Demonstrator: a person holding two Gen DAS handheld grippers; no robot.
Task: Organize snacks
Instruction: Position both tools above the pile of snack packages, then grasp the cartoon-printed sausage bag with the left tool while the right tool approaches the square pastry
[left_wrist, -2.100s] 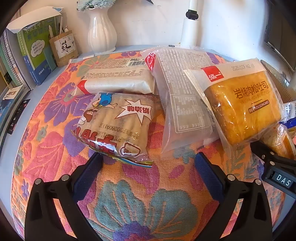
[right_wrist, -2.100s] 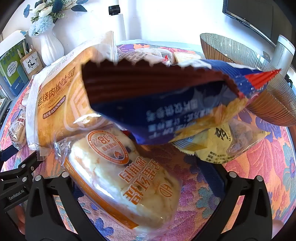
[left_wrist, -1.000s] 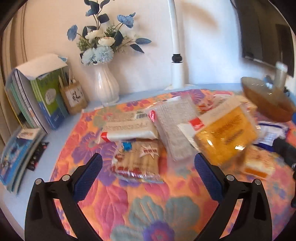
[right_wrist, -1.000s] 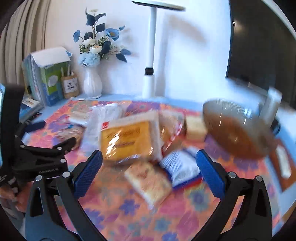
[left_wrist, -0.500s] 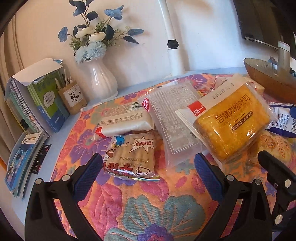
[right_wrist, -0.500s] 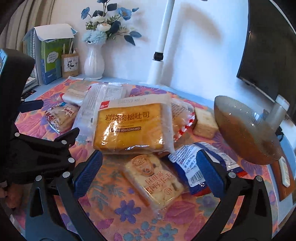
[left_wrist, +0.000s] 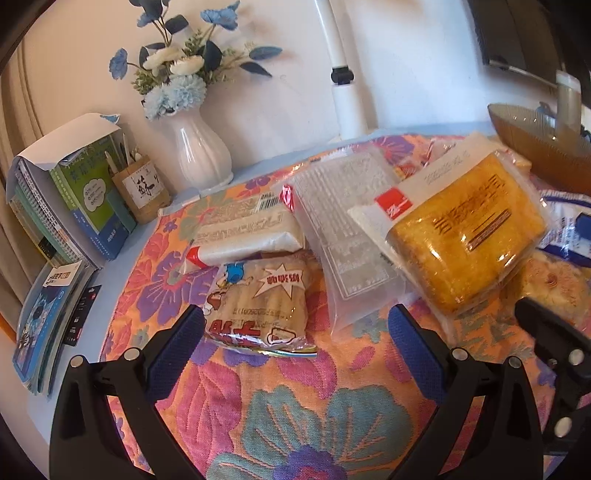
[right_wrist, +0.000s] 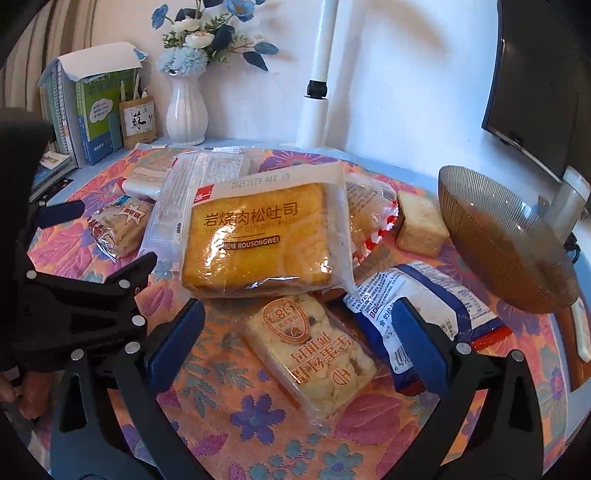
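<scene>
Right wrist view: right gripper (right_wrist: 297, 339) wide open, empty, above nougat pack (right_wrist: 314, 350) at near table edge. Left gripper (left_wrist: 295, 339) also wide open, empty, near biscuit pack (left_wrist: 258, 306). Probably best: lower, pinch across short side, lift toward bowl (right_wrist: 506, 240) at right edge.

My left gripper (left_wrist: 293, 332) hangs with its jaws spread wide and nothing between them, blue pads (left_wrist: 173, 345) facing inward; my right gripper (right_wrist: 297, 334) is likewise wide apart and empty, tilted down over the counter; in the right wrist view the left gripper sits at my left, just beside, and a hand (right_wrist: 22, 397) shows at the lower left edge behind it.
</scene>
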